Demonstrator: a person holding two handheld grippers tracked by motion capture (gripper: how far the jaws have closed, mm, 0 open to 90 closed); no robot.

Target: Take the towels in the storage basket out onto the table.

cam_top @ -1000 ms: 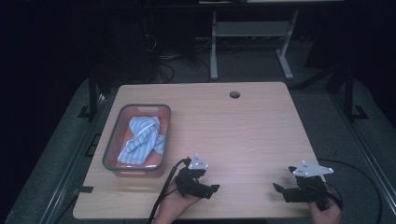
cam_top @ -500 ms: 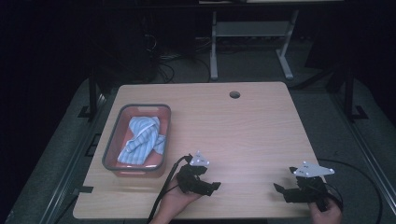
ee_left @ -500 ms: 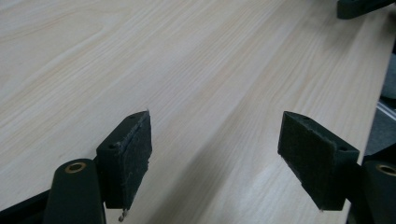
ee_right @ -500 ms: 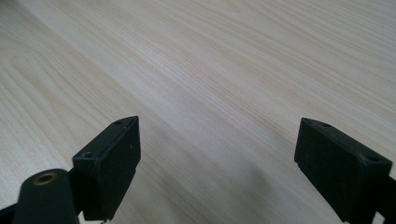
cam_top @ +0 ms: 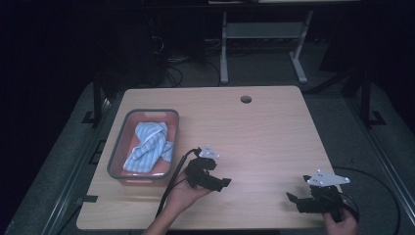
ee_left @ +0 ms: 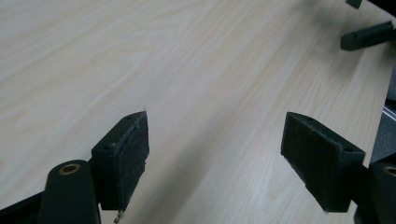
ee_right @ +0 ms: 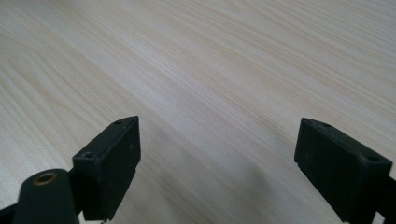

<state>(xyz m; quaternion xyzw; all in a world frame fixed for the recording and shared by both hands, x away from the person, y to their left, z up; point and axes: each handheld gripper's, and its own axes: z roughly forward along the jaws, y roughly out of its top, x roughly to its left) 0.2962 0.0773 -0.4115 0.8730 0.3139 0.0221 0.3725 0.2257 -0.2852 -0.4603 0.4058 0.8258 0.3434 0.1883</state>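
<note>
**Towel in the bin, both grippers empty**

Nearest the person, the right gripper rests well to the right of the grey bin, fingers spread over bare counter. The left gripper, just right of the bin, also stands spread and empty. Farther back, the striped blue towel lies crumpled inside the bin; the placing looks finished.
</note>
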